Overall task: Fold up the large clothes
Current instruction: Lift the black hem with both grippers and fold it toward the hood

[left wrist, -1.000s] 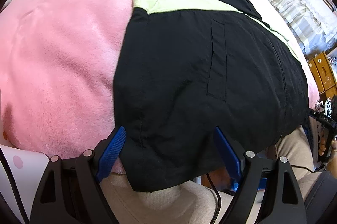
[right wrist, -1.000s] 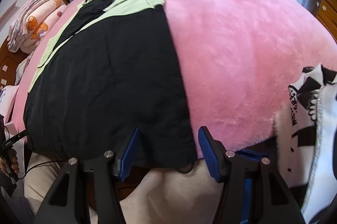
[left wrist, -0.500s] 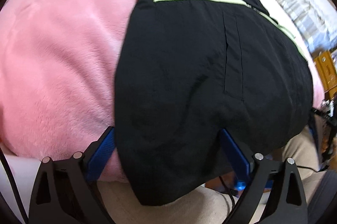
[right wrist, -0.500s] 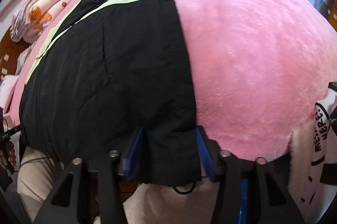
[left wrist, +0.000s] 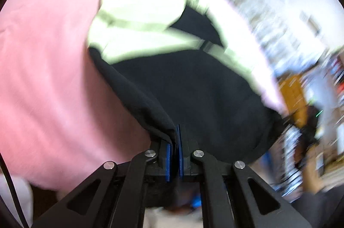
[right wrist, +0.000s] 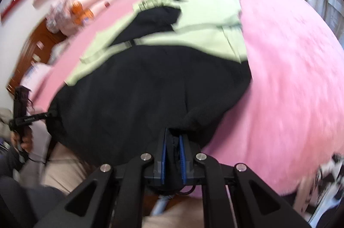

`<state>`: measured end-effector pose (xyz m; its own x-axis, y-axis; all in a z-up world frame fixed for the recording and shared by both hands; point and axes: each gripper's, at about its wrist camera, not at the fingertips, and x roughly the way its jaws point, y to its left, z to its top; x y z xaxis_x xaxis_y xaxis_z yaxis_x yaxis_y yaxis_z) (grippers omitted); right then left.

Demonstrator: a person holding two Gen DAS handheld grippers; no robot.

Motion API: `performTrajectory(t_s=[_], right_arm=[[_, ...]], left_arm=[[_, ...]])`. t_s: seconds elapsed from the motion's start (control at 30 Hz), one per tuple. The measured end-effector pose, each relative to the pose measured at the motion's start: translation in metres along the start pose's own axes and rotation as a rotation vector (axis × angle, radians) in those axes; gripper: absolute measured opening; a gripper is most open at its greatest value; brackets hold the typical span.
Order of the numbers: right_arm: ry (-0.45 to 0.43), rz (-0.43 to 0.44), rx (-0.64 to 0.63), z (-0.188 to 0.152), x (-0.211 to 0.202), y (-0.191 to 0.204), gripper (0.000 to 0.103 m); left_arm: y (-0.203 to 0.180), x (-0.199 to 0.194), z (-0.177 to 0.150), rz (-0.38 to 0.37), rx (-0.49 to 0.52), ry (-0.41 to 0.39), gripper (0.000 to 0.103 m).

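Observation:
A black jacket with pale green shoulders and hood point(left wrist: 204, 95) lies spread on a pink plush bed cover point(left wrist: 53, 77), blurred by motion. My left gripper point(left wrist: 176, 131) is shut on the jacket's near left hem corner, and the cloth rises from the bed to the blue pads. In the right wrist view the same jacket point(right wrist: 139, 88) stretches away over the cover point(right wrist: 290, 67). My right gripper point(right wrist: 173, 137) has black hem bunched between its blue pads, its jaws closing on it and the near right corner lifted.
Folded pink bedding point(right wrist: 79, 6) lies at the bed's far left. A wooden cabinet point(left wrist: 294, 95) stands beyond the right edge. A black-and-white cloth point(right wrist: 331, 165) lies at the near right. The person's beige trousers point(right wrist: 64, 170) are below the hem.
Both grippers have closed on the jacket's near hem and risen, pulling the two corners up off the bed. More of the green top and the room beyond shows now.

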<state>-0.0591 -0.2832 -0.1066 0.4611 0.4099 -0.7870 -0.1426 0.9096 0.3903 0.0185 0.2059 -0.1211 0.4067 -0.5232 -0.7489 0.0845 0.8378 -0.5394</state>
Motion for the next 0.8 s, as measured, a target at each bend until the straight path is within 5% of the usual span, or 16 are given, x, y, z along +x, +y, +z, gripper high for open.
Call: performTrajectory(t_s=[0.17, 0.3, 0.37, 0.43, 0.5, 0.53, 0.6, 0.8], right_arm=[[-0.156, 0.111, 0.161, 0.082, -0.018, -0.018, 0.009], [-0.231, 0.108, 0.276, 0.147, -0.011, -0.047, 0.009], [-0.239, 0.105, 0.355, 0.180, 0.007, -0.068, 0.010], [-0.227, 0.085, 0.411, 0.200, 0.024, -0.085, 0.013], [-0.196, 0.067, 0.470, 0.215, 0.045, -0.101, 0.031], [-0.187, 0.054, 0.486, 0.219, 0.054, -0.108, 0.038], [-0.188, 0.013, 0.482, 0.222, 0.066, -0.113, 0.054], [-0.136, -0.102, 0.307, 0.229, 0.095, -0.114, 0.054]], left_arm=[[0.006, -0.025, 0.084, -0.100, -0.165, -0.234, 0.003], [0.026, -0.015, 0.154, 0.007, -0.257, -0.311, 0.005], [0.046, 0.003, 0.186, 0.045, -0.322, -0.298, 0.009], [0.063, 0.019, 0.200, 0.084, -0.373, -0.273, 0.044], [0.092, 0.025, 0.210, 0.135, -0.432, -0.272, 0.072], [0.100, 0.032, 0.211, 0.142, -0.452, -0.269, 0.078], [0.107, 0.050, 0.217, 0.143, -0.469, -0.256, 0.078], [0.100, 0.092, 0.225, 0.265, -0.289, -0.145, 0.078]])
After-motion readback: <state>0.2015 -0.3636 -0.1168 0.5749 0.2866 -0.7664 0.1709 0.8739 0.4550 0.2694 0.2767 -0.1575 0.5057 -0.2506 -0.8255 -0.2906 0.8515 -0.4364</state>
